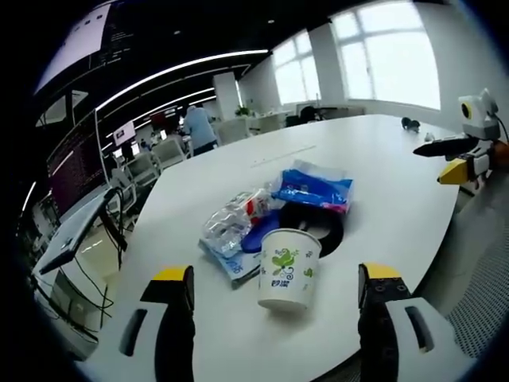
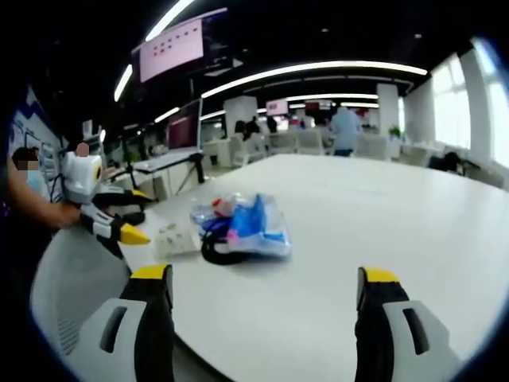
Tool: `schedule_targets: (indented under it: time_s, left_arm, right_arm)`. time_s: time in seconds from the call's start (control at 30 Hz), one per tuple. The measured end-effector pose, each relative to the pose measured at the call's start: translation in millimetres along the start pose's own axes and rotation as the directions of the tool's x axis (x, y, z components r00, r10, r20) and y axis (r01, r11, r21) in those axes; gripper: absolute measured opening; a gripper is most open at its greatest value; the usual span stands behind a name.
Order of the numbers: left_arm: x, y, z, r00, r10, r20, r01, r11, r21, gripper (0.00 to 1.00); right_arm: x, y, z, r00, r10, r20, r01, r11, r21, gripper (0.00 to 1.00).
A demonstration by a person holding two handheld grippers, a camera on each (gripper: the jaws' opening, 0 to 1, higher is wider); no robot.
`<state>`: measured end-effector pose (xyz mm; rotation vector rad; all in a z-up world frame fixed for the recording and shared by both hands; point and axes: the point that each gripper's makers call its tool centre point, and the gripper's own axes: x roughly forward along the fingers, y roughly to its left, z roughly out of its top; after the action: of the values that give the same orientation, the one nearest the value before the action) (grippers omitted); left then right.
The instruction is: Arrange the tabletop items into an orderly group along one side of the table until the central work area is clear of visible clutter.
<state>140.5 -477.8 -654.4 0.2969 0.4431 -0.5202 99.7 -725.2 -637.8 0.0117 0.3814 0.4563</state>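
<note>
**Left gripper lined up on the cup**

Right now the white paper cup with green print (image 1: 288,278) stands upright on the white oval table (image 1: 398,191), directly ahead of the left gripper (image 1: 278,290) and framed between its spread, empty jaws. Just behind the cup lie a clear crinkled plastic bag (image 1: 231,223), a blue snack packet (image 1: 314,189) and a black ring-shaped object (image 1: 322,227), all bunched together. The right gripper (image 2: 262,290), jaws also apart and empty, faces the pile from farther off, so the left looks nearer to the cup.
</note>
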Motion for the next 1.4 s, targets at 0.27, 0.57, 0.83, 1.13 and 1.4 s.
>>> schedule_targets:
  time_s: [0.27, 0.57, 0.83, 1.13, 1.4]
  left_arm:
    - [0.9, -2.4, -2.5, 1.0, -0.011, -0.014, 0.011, 1.0, 0.001, 0.84]
    - [0.7, -3.1, -3.4, 1.0, -0.014, -0.019, 0.014, 1.0, 0.001, 0.84]
    - [0.2, -2.5, -3.5, 1.0, -0.013, -0.019, 0.013, 1.0, -0.002, 0.83]
    - [0.4, -3.1, -5.0, 0.999, -0.016, -0.028, 0.016, 1.0, 0.001, 0.83]
    - [1.3, -4.4, -5.9, 0.999, -0.024, -0.034, 0.024, 1.0, 0.001, 0.82]
  right_arm:
    - [-0.4, -0.8, 0.6, 1.0, -0.003, 0.002, 0.003, 1.0, 0.005, 0.93]
    - [-0.5, -1.3, 0.0, 1.0, -0.006, -0.001, 0.006, 1.0, 0.004, 0.92]
    - [0.3, 1.5, -2.6, 1.0, 0.005, -0.016, -0.005, 1.0, 0.0, 0.92]
    - [1.3, 5.1, -5.2, 0.999, 0.017, -0.035, -0.018, 1.0, -0.01, 0.93]
    - [2.0, 5.0, -7.3, 0.999, 0.02, -0.046, -0.02, 1.0, -0.009, 0.93]
